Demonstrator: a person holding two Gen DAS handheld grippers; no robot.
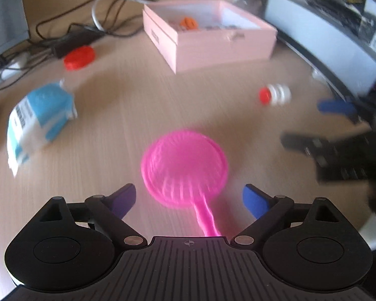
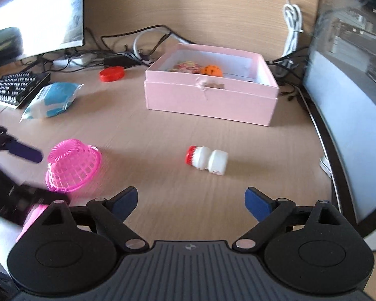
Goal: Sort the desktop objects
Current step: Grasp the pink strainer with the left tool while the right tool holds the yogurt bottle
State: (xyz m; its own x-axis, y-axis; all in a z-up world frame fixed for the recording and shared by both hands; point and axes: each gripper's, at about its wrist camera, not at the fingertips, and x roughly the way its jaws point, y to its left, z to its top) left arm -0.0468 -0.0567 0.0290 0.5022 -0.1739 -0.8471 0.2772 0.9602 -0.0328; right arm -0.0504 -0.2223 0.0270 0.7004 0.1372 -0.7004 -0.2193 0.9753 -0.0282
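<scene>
Left hand-held gripper [image 1: 189, 200] spread wide over pink strainer [image 1: 184, 168], nothing pinched; strainer upside down on bench [image 1: 127, 105], handle running back under the gripper body. Right hand-held gripper [image 2: 191, 202] spread too, empty, small white bottle [image 2: 208, 160] with red cap lying on its side ahead. Pink box [image 2: 208, 100] further back, open, holding orange item. Blue-white packet [image 2: 51, 100] and red lid [image 2: 112, 74] off to the left.

Light wooden desk [image 2: 178, 130], curved monitors [image 2: 351, 95], black keyboard [image 2: 14, 85], tangled cables [image 2: 127, 40].
</scene>
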